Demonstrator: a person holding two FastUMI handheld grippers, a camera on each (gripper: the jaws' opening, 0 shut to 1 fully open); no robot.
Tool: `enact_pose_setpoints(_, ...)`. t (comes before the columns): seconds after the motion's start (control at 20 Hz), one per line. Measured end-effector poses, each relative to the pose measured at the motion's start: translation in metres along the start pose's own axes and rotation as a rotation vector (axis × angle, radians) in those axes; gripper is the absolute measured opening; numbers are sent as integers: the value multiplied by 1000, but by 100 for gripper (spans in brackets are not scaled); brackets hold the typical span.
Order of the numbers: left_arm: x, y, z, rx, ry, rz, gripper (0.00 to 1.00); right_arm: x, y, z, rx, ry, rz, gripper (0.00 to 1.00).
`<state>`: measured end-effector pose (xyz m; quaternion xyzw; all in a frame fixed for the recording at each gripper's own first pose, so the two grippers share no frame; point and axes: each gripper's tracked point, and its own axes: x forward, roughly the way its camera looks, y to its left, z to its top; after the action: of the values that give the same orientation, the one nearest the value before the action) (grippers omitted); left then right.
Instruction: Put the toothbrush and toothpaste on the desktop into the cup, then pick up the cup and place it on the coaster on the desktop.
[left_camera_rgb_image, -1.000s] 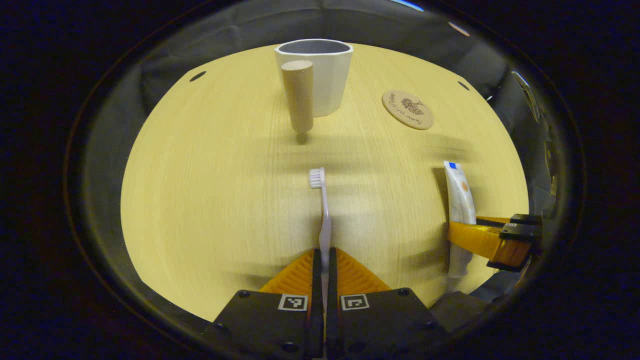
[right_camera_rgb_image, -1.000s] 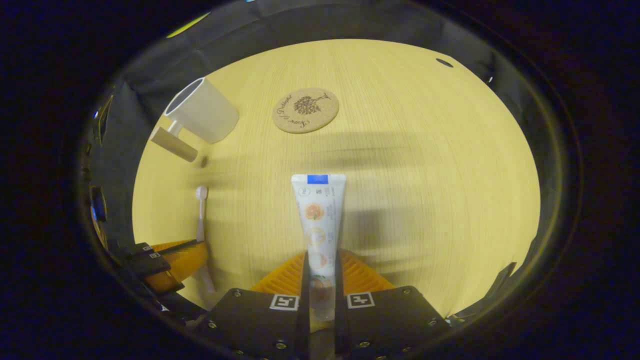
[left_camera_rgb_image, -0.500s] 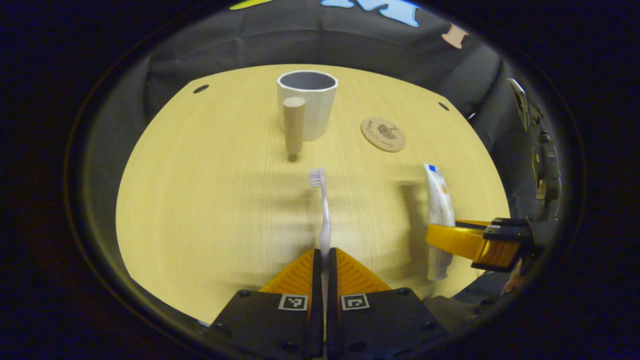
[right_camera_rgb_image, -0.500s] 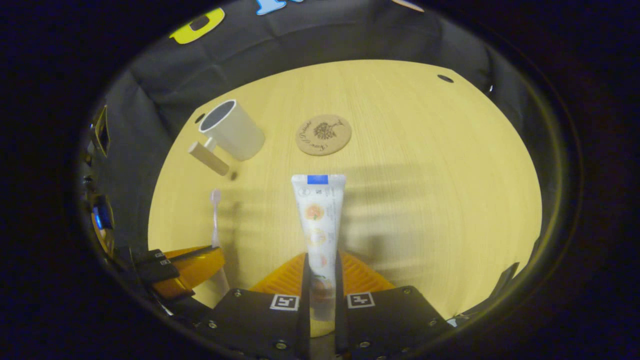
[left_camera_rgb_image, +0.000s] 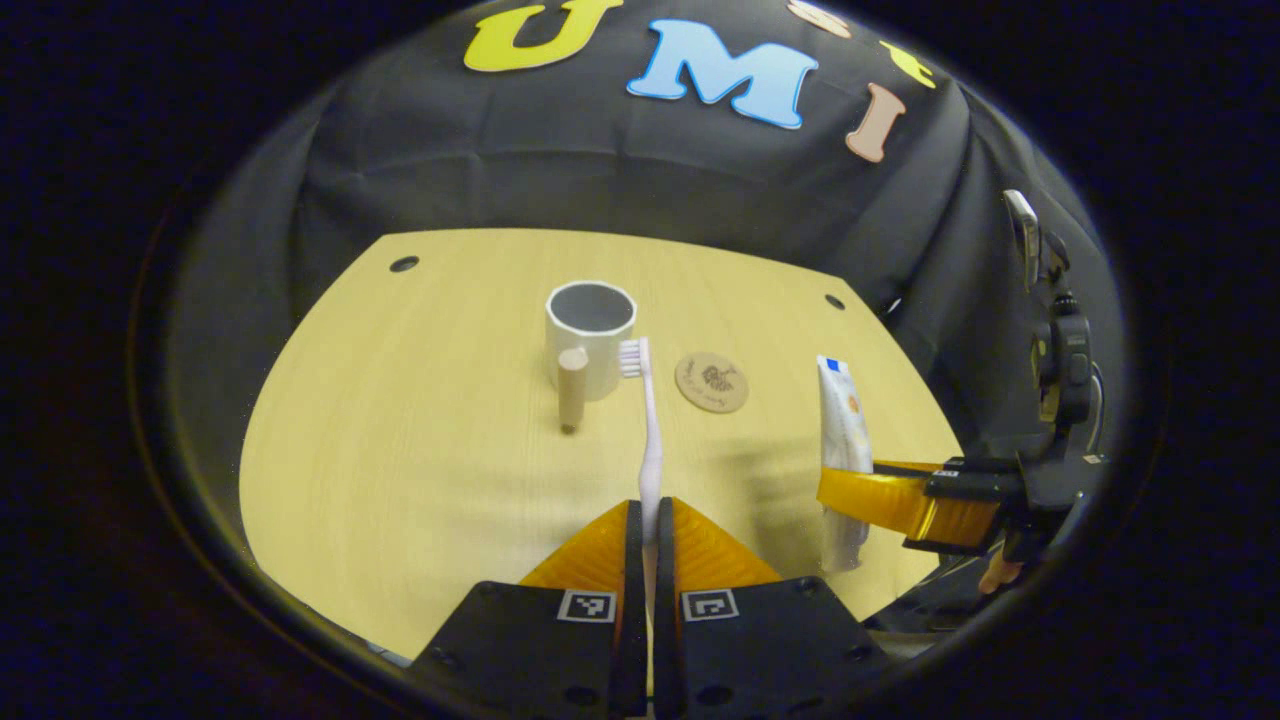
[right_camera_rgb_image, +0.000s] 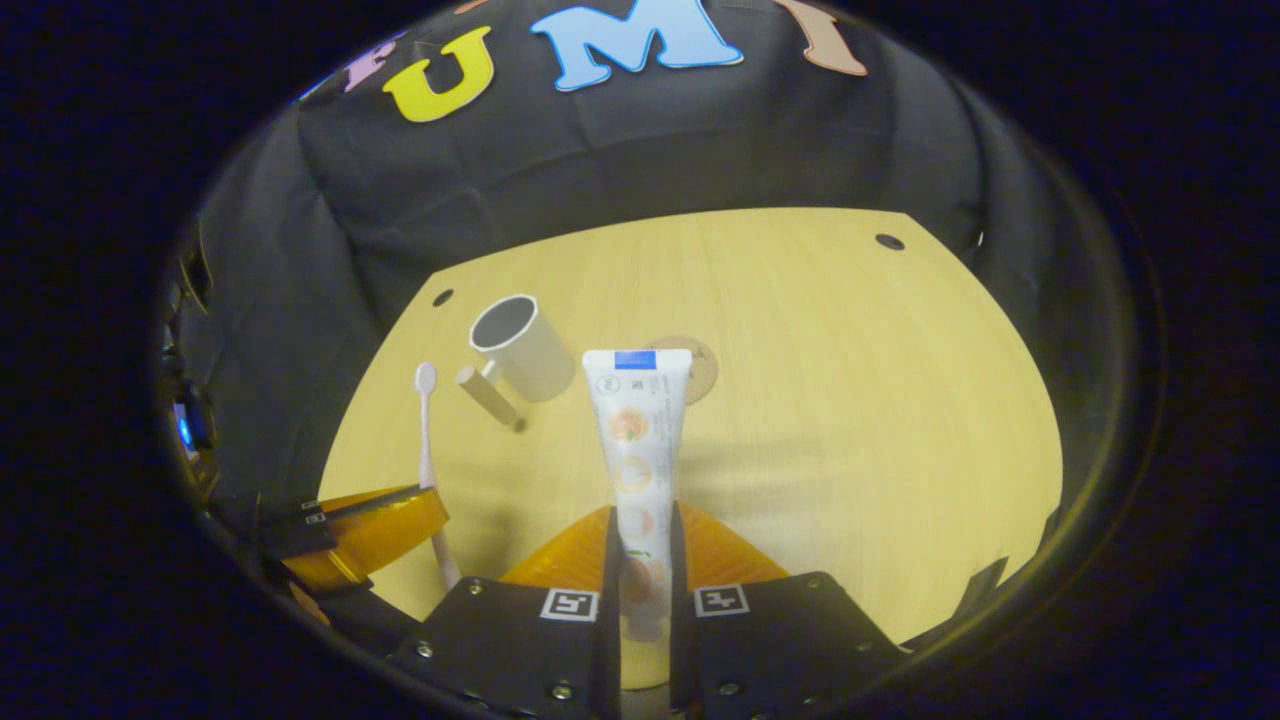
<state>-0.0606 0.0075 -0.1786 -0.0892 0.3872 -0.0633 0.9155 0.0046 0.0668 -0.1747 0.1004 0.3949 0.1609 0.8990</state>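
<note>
Left gripper (left_camera_rgb_image: 645, 520): clamped on toothbrush (left_camera_rgb_image: 648, 420), bristles far-pointing, ready for insertion | Right gripper (right_camera_rgb_image: 640, 545): clamped on toothpaste (right_camera_rgb_image: 636, 440), cap end held | Cup (left_camera_rgb_image: 590, 338): upright, far on counter (left_camera_rgb_image: 400, 450), mouth open | Coaster (left_camera_rgb_image: 711, 381): just right of cup.

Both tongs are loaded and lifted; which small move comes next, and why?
Probably carry the left tongs forward over the white cup with the wooden handle: they grip the white toothbrush, the cup stands empty, and the white toothpaste tube waits in the right tongs.
</note>
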Motion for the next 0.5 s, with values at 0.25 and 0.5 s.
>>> enact_pose_setpoints(0.25, -9, 6, 43, 0, -136, -13, 10, -21, 13, 35, -40, -146, 33, 20)
enact_pose_setpoints(0.5, -15, 23, 69, 22, -241, -22, 10, -46, 31, 58, -79, -271, 63, 20)
